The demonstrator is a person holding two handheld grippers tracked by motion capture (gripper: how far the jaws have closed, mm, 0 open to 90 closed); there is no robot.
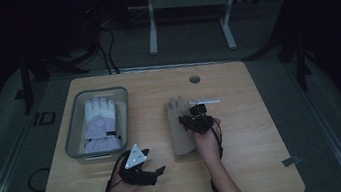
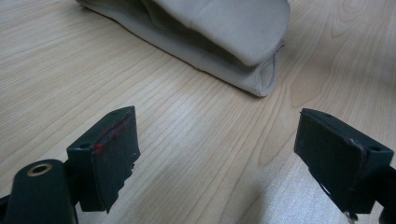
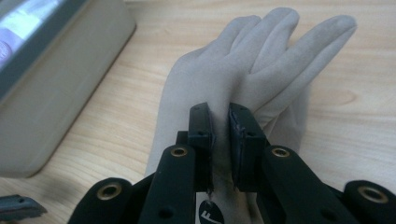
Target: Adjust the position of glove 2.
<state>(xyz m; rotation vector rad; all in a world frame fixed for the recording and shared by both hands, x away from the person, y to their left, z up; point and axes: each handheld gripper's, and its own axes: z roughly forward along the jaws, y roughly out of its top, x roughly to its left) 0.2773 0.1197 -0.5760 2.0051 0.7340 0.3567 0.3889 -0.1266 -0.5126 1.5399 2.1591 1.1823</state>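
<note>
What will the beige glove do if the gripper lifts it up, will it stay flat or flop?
The beige glove will probably flop: the right gripper already bunches a soft fold between its jaws. It looks thin, so likely light. The cuff gapes loosely, so it may dangle and drag on the wooden table.

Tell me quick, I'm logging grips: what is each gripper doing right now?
Left gripper: open, holding nothing, just short of the cuff of the beige fabric glove.
Right gripper: shut, pinching a fold of that glove.
</note>
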